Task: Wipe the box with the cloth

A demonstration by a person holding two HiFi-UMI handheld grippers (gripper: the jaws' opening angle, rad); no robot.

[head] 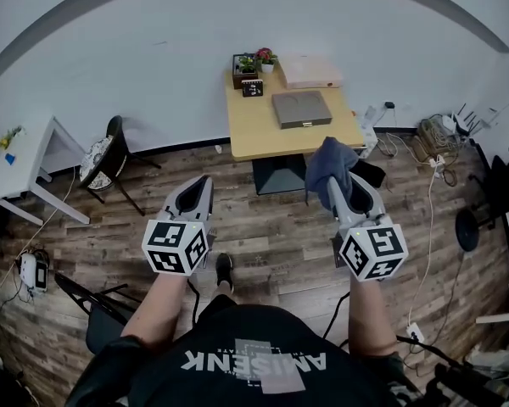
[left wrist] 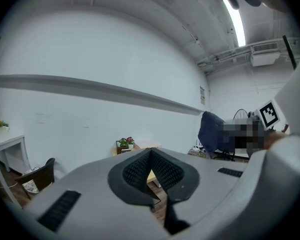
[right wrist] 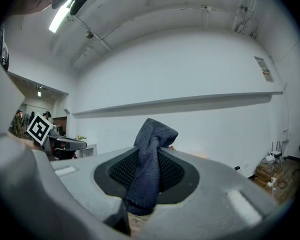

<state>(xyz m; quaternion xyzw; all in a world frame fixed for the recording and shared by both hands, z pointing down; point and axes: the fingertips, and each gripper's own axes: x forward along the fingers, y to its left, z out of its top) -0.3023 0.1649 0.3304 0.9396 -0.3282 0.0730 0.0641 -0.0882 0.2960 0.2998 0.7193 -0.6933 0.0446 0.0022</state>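
Right gripper (head: 335,185): clenched on the cloth (head: 329,163). The dark blue fabric is pinched between the ribbed pads, with one fold standing above the tips and a hem hanging below them.

Reason for this grasp: a pinch partway along the cloth leaves loose fabric ahead of the jaws. This would probably serve as the wiping face.

Left gripper (head: 204,185): closed, tips meeting, nothing between the pads. It is held level beside the right one and appears idle, perhaps kept free to steady the box.

Box (head: 301,108): flat, grey and closed, lying near the middle of the worktop (head: 254,134). It is taken to be the one to wipe.

Box relative to right gripper: ahead of it and well apart, with open wooden floor (head: 263,236) between the person and the worktop. The cloth overlaps the worktop's near corner in the head view by line of sight only.

Rear of worktop: a pale carton (head: 310,72), potted plants (head: 256,60) and a small dark display (head: 253,87) stand by the wall, behind the box and off its lid.

Stage: judged to be the approach; no wiping contact yet.
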